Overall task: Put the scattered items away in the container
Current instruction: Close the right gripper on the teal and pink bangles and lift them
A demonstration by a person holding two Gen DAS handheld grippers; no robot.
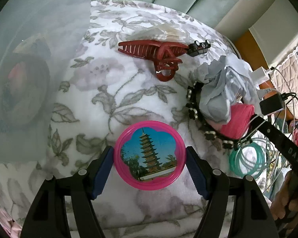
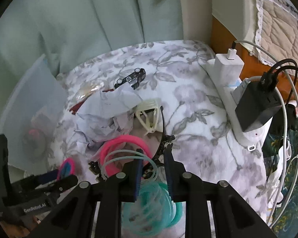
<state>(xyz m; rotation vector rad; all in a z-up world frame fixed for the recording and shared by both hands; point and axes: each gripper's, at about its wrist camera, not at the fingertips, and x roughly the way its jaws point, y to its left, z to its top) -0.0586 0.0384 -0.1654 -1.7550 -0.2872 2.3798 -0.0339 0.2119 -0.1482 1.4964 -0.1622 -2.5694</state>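
The left gripper (image 1: pixel 149 173) has its blue pads against both sides of a round pink pocket mirror (image 1: pixel 149 154) (pagoda picture on its face), clamping it above the floral blanket (image 1: pixel 101 99). Ahead of its fingertips lies a dark red claw clip (image 1: pixel 158 56). To its left stands the translucent container (image 1: pixel 30 79).

The right gripper (image 2: pixel 151 170) has its fingers parted over a pile of teal hair ties (image 2: pixel 154 204), with a beaded black headband (image 2: pixel 162 138) between the tips; whether either is gripped cannot be told. Beyond lie pink hair ties (image 2: pixel 125 141) and crumpled paper (image 2: pixel 107 115).
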